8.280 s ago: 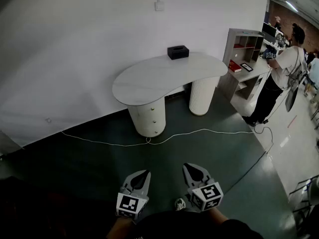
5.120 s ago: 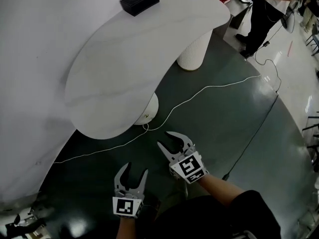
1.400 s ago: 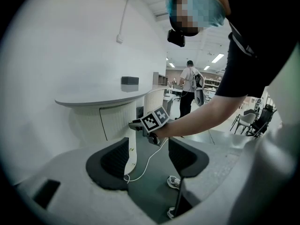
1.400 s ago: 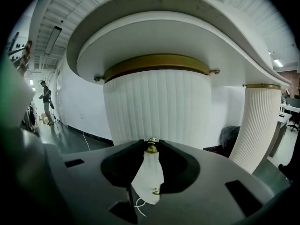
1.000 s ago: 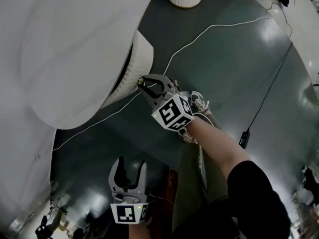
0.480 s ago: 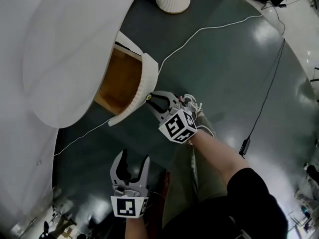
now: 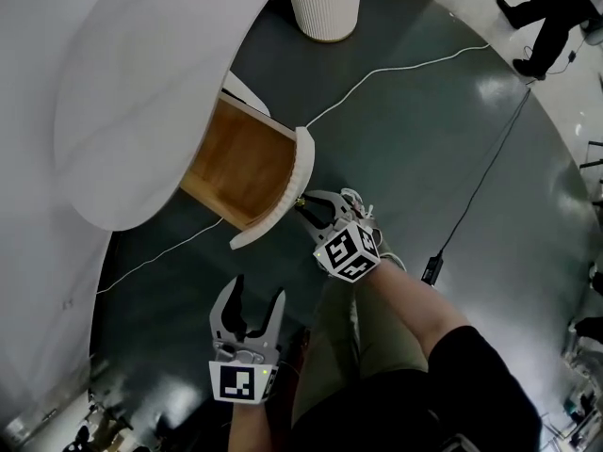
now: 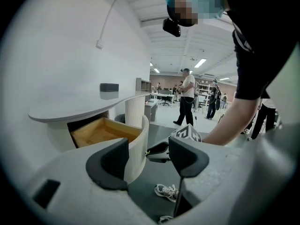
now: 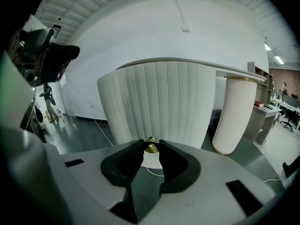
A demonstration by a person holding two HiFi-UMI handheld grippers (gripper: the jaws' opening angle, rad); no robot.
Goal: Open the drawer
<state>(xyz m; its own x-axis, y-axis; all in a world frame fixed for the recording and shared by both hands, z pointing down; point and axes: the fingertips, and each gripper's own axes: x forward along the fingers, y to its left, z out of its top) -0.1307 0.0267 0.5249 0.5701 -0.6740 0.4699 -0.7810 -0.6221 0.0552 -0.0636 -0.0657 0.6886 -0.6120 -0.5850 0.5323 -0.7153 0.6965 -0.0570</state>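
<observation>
The left gripper [image 7: 258, 295] hangs low over the dark floor [image 7: 452, 139], near the person's body and well apart from the drawer [image 7: 240, 163]. Its jaws stand wide apart with nothing in them. Through the gap its own view shows only the drawer's front, the other gripper and a shoe [image 8: 165, 190] on the floor.

The drawer lies up and to the right of that claw, sticking out from under the pale, rounded tabletop [image 7: 141, 83]. It stands well open, so that the bare wooden bottom shows, honey-brown and with nothing lying in it. Its front is a curved white panel with upright fluting, the same ribbing as the round pillar leg [image 7: 325, 3] further back. A white cable [image 7: 396, 64] runs across the floor past it.

At the middle of that curved front sits a small brass knob [image 9: 151, 147]. The right gripper [image 7: 306, 202] meets the drawer there: its two dark pads are closed narrowly on the knob, one on each side, with the fluted panel just beyond the tips.
</observation>
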